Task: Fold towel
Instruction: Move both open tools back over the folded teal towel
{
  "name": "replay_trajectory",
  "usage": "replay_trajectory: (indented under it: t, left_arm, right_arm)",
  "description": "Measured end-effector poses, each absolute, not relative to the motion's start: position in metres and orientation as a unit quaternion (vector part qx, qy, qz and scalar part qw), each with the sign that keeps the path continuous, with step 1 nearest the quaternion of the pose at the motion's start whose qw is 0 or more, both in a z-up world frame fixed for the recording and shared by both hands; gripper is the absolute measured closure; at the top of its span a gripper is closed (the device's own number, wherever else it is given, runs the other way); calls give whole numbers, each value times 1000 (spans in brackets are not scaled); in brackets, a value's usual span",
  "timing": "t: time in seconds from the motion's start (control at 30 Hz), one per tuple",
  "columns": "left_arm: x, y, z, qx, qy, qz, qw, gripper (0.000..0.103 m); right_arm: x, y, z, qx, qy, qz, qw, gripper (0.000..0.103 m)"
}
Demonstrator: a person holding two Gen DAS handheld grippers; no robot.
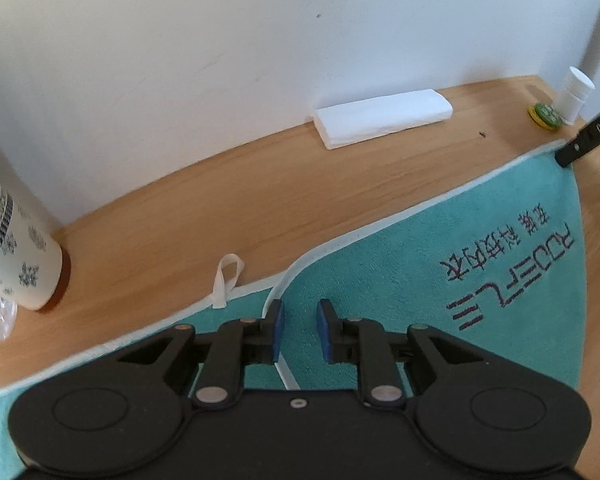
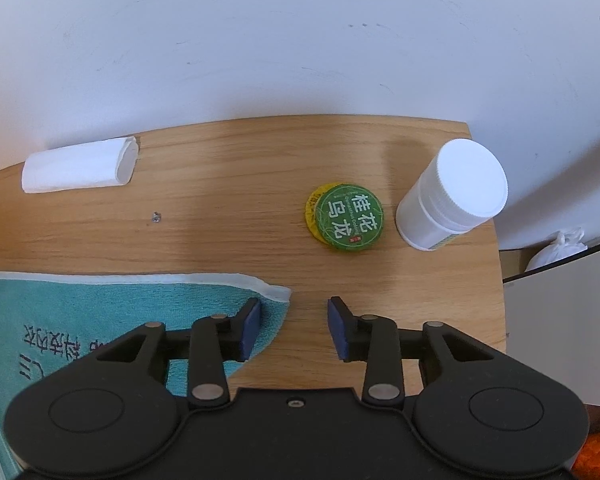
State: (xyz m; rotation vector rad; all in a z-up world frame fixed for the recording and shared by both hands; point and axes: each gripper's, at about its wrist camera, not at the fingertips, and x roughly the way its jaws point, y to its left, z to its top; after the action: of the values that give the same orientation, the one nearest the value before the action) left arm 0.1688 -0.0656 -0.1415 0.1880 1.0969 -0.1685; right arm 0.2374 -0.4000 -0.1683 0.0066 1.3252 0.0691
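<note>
Here the towel lies flat on the desk; both hand-held grippers, left and right, hover spread. Closing beside the hem could miss, probably leaving a crooked fold.

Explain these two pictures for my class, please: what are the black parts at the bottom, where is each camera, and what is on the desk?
Each picture comes from a camera mounted on a hand-held two-finger tool, looking forward along its fingers. The black parts are those tools: the left tool and the right tool. Both are open and hold nothing. A teal towel lies on a wooden desk against a white wall. The left tool is over the towel; the right tool straddles its corner. Also on the desk: a folded white cloth, a green round lid, a white bottle and a patterned cup.
</note>
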Motion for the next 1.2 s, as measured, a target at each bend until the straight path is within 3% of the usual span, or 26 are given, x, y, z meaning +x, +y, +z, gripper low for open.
replay_trajectory:
  t: [0.5,0.67,0.83,0.9,0.93,1.0,1.03,1.1,1.2]
  left_arm:
    - [168,-67,-130,89,508,-82,853,84]
    - [170,-68,-138,106,512,-91,847,84]
    - [175,-65,-139,103,512,-89,848,81]
    - [175,-66,-139,116,509,-83,849,71]
    - [175,-65,-140,118,508,-81,849,68]
    - [176,-62,-140,111,510,-80,849,68]
    - [177,-61,-140,109,511,-81,849,68]
    - [178,-58,-141,104,512,-83,849,68]
    - [178,-59,-139,103,514,-76,848,69]
  right_arm:
    - [228,-399,-154,-39,571,59,818,58]
    - [227,-392,-162,38,578,137,804,58]
    - [220,-383,-182,36,601,152,784,59]
    - [216,-384,-181,28,596,150,789,66]
    - [216,-387,-181,30,595,143,790,77]
    - [216,-388,-177,23,596,133,791,95]
    - [216,-391,-175,22,599,132,790,96]
    - [216,-392,-168,19,603,118,789,96]
    - [213,-383,-155,-4,593,109,798,80]
